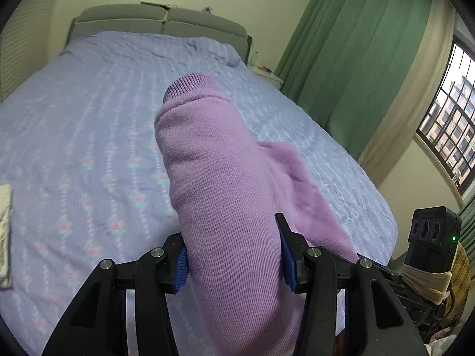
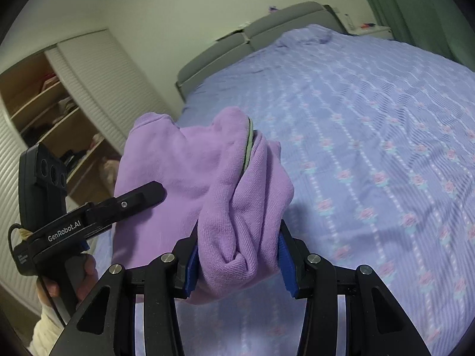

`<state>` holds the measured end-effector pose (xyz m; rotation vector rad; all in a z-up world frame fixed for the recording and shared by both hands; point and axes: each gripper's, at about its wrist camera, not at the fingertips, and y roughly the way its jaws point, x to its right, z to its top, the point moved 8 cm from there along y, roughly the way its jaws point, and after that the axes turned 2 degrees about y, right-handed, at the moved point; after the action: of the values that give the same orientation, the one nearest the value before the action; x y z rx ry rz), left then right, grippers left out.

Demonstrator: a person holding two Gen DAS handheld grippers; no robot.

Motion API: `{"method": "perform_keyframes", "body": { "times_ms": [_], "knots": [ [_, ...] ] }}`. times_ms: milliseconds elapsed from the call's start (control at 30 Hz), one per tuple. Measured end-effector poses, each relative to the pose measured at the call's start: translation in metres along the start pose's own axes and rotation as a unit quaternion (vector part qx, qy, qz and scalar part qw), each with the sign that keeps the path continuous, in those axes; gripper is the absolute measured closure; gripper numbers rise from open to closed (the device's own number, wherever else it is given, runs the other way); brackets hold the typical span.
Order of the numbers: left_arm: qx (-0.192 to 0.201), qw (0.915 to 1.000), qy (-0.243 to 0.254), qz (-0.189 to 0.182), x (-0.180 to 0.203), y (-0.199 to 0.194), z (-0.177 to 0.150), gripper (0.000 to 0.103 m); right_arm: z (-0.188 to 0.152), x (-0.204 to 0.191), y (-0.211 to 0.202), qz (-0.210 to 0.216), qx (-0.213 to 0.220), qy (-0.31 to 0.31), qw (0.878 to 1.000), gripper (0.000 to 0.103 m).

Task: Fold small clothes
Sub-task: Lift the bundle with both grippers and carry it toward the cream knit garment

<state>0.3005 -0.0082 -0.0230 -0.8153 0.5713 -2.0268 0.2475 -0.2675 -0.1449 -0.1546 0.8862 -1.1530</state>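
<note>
A lilac knit garment [image 1: 213, 160] is held up above the bed by both grippers. My left gripper [image 1: 234, 264] is shut on a thick bunched part of it, with a ribbed cuff pointing up and away. My right gripper [image 2: 237, 267] is shut on another bunched part of the same garment [image 2: 237, 195], where a green-edged hem shows. The left gripper also shows in the right wrist view [image 2: 142, 195], pressed into the cloth at the left. The right gripper's body shows at the right edge of the left wrist view [image 1: 430, 237].
A bed with a lavender flowered sheet [image 1: 89, 136] fills both views, with a grey headboard [image 1: 160, 20] at the far end. A folded pale cloth [image 1: 4, 231] lies at the bed's left. Green curtains [image 1: 356, 59] and a window stand right. An open closet [image 2: 53, 118] stands left.
</note>
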Motion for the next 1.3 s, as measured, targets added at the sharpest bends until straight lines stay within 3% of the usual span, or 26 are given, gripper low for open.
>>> {"method": "perform_keyframes", "body": {
  "times_ms": [267,567,800,933,1100,1300],
  "knots": [
    [0.035,0.9984,-0.027,0.034,-0.062,-0.070,-0.037,0.053,-0.045,-0.071,0.009,0.026,-0.018,-0.046,0.998,0.057],
    [0.042,0.9931,-0.065,0.088,-0.167,-0.143,-0.069,0.053,-0.092,-0.165,0.065,0.067,-0.071,-0.093,0.991,0.057],
    [0.036,0.9882,-0.072,0.130,-0.270,-0.201,-0.064,0.053,-0.109,-0.250,0.128,0.101,-0.106,-0.124,0.981,0.057],
    [0.027,0.9862,-0.068,0.148,-0.323,-0.214,-0.055,0.053,-0.117,-0.295,0.166,0.112,-0.118,-0.141,0.977,0.057],
    [0.020,0.9875,-0.091,0.127,-0.382,-0.213,-0.042,0.053,-0.117,-0.332,0.211,0.106,-0.123,-0.150,0.975,0.057],
    [0.016,0.9868,-0.141,0.078,-0.423,-0.178,-0.033,0.053,-0.113,-0.334,0.245,0.079,-0.123,-0.134,0.980,0.057]
  ]
}}
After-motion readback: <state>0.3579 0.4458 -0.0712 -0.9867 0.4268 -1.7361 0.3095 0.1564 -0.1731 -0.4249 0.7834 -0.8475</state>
